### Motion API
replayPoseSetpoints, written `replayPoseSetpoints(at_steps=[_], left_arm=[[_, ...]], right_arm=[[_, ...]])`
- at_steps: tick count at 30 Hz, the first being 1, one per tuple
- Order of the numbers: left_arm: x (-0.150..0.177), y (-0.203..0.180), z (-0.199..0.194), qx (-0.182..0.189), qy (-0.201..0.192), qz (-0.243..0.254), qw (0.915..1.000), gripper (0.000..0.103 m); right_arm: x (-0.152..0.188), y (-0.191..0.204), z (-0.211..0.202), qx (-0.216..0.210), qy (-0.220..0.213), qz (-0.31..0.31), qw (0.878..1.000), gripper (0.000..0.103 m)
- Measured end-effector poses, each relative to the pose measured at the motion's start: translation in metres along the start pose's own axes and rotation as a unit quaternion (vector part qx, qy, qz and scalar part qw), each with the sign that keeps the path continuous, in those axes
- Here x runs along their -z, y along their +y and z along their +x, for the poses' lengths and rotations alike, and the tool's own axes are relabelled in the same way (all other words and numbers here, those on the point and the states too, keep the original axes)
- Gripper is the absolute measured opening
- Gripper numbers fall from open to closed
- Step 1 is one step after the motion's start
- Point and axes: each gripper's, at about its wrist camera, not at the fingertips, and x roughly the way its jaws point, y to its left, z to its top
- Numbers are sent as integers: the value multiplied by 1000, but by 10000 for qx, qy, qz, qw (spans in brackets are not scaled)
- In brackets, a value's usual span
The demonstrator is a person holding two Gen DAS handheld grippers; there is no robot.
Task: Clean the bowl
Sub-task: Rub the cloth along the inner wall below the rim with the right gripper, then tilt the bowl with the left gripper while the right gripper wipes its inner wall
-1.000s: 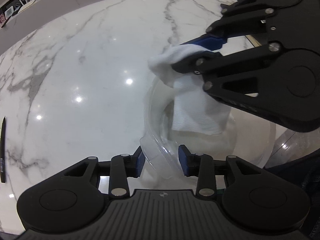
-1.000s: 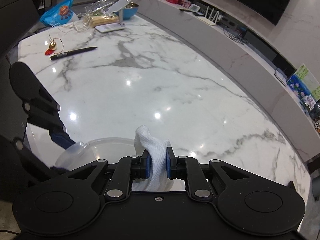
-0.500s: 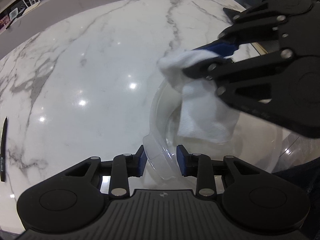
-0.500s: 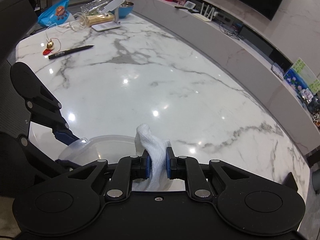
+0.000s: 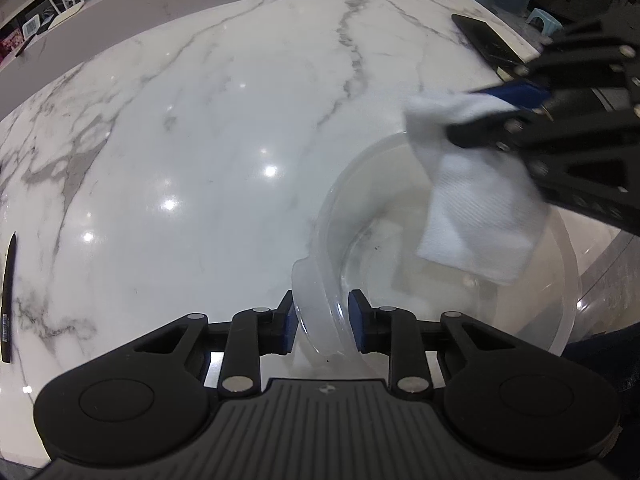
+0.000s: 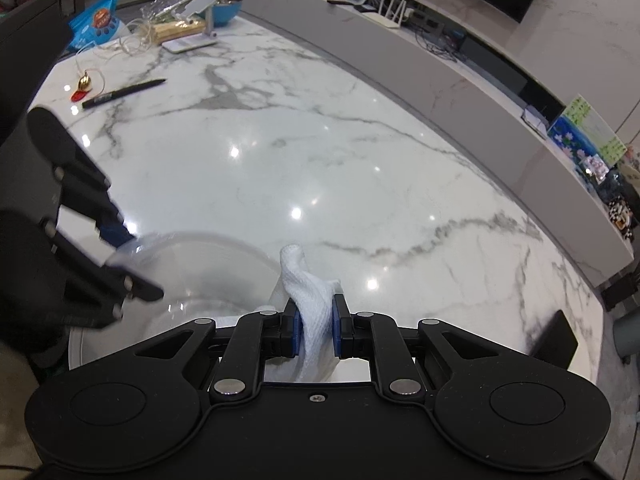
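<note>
The left gripper (image 5: 322,322) is closing its jaws further on the clear bowl's (image 5: 440,248) near rim, steadying it; above the bowl, the right gripper (image 6: 316,330) is clamping the white cloth (image 6: 312,300) tight, ready for wiping.

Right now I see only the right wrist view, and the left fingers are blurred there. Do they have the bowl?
Observer: The left fingers are closing on the bowl. Its rim is between them, one finger outside and one inside.
Operator: Does the cloth reach the bottom?
Observer: The cloth hangs over the bowl's inside, on the side away from the left fingers. I cannot tell whether it touches.
Operator: Any dirt inside?
Observer: A small dark speck shows low in the bowl.
</note>
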Motion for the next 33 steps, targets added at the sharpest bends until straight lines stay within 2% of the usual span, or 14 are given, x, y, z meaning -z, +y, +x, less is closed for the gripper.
replayPoseSetpoints(at_steps=[8, 14, 33], left_arm=[[1, -6, 0, -133, -17, 138, 9998, 24], [1, -8, 0, -170, -18, 179, 9997, 24], [3, -10, -1, -152, -4, 253, 9996, 24]], right_arm=[[3, 9, -4, -304, -115, -88, 9994, 12], [-1, 28, 8, -590, 45, -334, 9977, 12], [2, 40, 49, -789, 510, -458, 9945, 12]])
